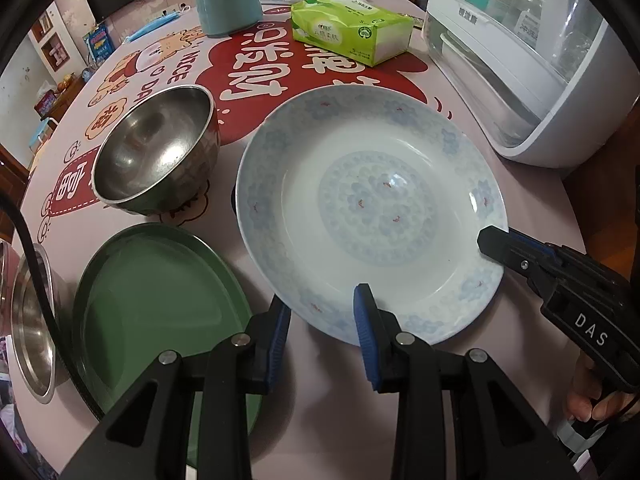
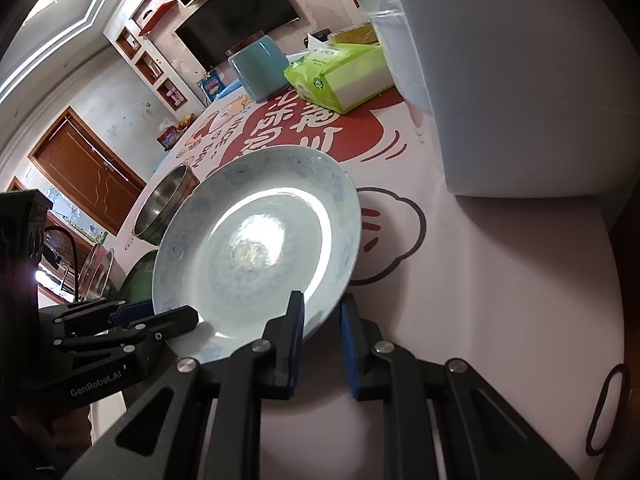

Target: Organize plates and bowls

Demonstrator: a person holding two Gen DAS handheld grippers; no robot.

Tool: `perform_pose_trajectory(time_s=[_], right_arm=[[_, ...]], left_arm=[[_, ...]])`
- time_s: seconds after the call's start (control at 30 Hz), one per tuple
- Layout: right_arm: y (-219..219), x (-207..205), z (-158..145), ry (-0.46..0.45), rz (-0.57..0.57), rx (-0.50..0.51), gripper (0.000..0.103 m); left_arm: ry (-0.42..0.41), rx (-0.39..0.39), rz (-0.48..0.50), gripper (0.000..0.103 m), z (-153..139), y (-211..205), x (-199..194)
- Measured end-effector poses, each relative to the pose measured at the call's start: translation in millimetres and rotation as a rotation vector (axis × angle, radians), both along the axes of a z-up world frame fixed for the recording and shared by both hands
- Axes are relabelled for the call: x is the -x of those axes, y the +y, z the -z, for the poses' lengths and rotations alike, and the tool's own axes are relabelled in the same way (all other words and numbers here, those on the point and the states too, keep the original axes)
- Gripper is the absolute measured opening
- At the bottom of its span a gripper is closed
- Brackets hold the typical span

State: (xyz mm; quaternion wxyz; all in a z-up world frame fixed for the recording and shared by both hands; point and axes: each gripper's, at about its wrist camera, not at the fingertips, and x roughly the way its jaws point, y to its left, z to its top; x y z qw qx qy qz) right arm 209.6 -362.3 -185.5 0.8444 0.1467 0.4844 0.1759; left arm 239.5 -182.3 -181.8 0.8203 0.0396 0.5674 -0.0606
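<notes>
Left wrist: both grippers [image 1: 322, 330] [image 2: 322, 334] pinch white plate [image 1: 360, 208]; green plate [image 1: 160, 300] beside.

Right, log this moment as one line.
left gripper: clamped on patterned plate rim | right gripper: clamped on same rim | green plate, steel bowl: untouched on table

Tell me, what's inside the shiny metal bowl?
Nothing that shows: the metal bowl looks empty in the left wrist view, just shiny steel with reflections. Its near inner wall is hidden by its rim, so that strip cannot be checked.
</notes>
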Motion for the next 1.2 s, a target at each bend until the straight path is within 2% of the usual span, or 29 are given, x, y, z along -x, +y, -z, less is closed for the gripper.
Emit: perform_pose_trajectory(time_s=[0.43,0.67,1.2], right_arm=[[-6,11,-1,0.034,-0.002,-0.038,0.016],[-3,20,-13,0.0,-0.034,-0.046,0.016],[19,44,-46,-0.113,-0.14,-0.097,0.016]], left_arm=[[0.008,0.022,0.007,0.031,-8,1,13],[-0.015,0.032,-0.019,0.031,-18,6,28],[-0.132,0.036,-0.109,0.031,-60,27,82]])
